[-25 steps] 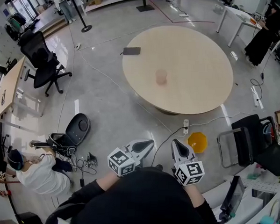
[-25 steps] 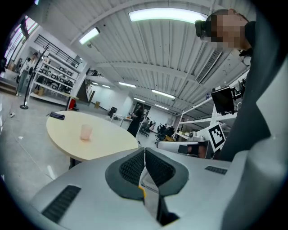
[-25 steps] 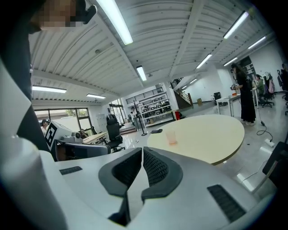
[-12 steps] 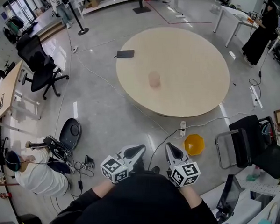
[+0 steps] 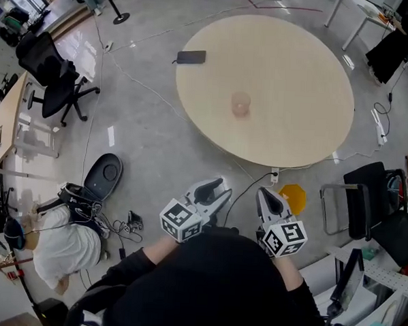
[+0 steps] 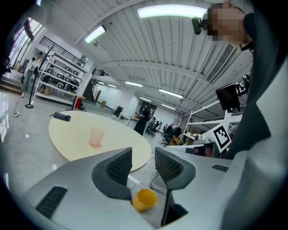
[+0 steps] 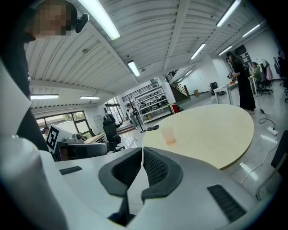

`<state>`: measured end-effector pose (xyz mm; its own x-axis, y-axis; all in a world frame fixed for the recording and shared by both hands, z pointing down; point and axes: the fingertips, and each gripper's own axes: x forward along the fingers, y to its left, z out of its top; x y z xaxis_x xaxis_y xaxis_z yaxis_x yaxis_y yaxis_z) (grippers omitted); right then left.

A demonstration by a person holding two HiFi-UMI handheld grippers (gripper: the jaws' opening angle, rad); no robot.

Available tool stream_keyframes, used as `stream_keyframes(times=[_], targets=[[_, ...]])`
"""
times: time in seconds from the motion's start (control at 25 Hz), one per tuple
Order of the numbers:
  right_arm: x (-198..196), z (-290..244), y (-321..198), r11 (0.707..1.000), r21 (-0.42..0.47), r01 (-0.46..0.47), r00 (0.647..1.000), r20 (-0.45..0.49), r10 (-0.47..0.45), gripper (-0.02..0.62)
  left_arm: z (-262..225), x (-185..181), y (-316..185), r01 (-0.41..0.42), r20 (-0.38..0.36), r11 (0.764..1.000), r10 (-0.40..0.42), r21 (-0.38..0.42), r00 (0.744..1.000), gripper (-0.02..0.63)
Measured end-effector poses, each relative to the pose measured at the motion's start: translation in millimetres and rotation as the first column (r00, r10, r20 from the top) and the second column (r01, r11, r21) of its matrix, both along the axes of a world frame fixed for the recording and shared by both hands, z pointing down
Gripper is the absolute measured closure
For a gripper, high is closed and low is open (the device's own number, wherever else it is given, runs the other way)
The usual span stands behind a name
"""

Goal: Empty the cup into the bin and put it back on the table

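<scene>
Cup [image 5: 240, 103], pale pink and see-through, stands upright on the round beige table [image 5: 297, 75], a little left of the tabletop's middle in the head view, and nothing touches it. What it holds is too small to make out. A flat dark thing [image 5: 191, 57] lies near the table's upper left edge, well apart from the cup.

On the grey floor below the table's lower edge sits the yellow bin [image 5: 294, 196], just beside a white power strip [image 5: 274, 176] and partly covered by the right gripper in the head view.

Both grippers sit low in the head view's centre, close to the person's dark-sleeved body and well short of the table. The left gripper [image 6: 143, 157] has its jaws apart; they have just been opening, and nothing is between the ribbed pads. Through the gap its own view shows only the bin far off on the floor. The right gripper [image 7: 142, 155] has its jaws closed together, pad against pad, with nothing held; the cup shows in its view above the jaws, away on the table.

A black office chair [image 5: 55, 83] stands at upper left, another black chair [image 5: 372, 208] at right, and a person in white [image 5: 66, 250] crouches on the floor at lower left among cables.
</scene>
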<state>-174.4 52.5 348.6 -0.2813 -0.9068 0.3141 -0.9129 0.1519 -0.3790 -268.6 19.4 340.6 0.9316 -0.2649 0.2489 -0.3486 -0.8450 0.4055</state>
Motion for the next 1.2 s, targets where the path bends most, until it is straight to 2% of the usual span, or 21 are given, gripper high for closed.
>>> stream_keyframes(times=[0.36, 0.48, 0.64, 0.8, 1.0, 1.2], targets=[[-13.1, 5.5, -85.4, 0.996, -0.069, -0.065, 0.998, -0.031, 0.063, 0.570, 7.9, -7.8, -100.4, -0.087, -0.034, 0.995, 0.085, -0.054, 0.996, 0.445], [-13.7, 10.2, -107.4, 0.993, -0.088, -0.084, 0.996, -0.050, 0.080, 0.526, 14.7, -9.1, -127.1, -0.111, -0.034, 0.992, 0.109, -0.065, 0.993, 0.443], [-10.5, 17.8, -124.3, 0.991, -0.117, -0.066, 0.997, -0.056, 0.060, 0.473, 22.7, -2.8, -152.5, -0.122, -0.031, 0.990, 0.120, -0.070, 0.992, 0.439], [0.1, 23.4, -148.2, 0.992, -0.120, -0.045, 0.998, -0.056, 0.038, 0.459, 30.4, 8.5, -180.5, -0.119, -0.005, 0.992, 0.119, -0.052, 0.993, 0.430], [32.7, 33.6, -176.8, 0.994, -0.104, -0.010, 0.999, -0.053, 0.005, 0.459, 38.9, 33.4, -208.5, -0.075, 0.044, 0.997, 0.076, -0.028, 0.996, 0.427], [68.8, 37.1, -206.4, 0.993, -0.095, 0.068, 0.996, -0.046, -0.072, 0.459, 42.1, 57.8, -234.8, 0.060, 0.104, 0.998, -0.061, 0.015, 0.993, 0.428]])
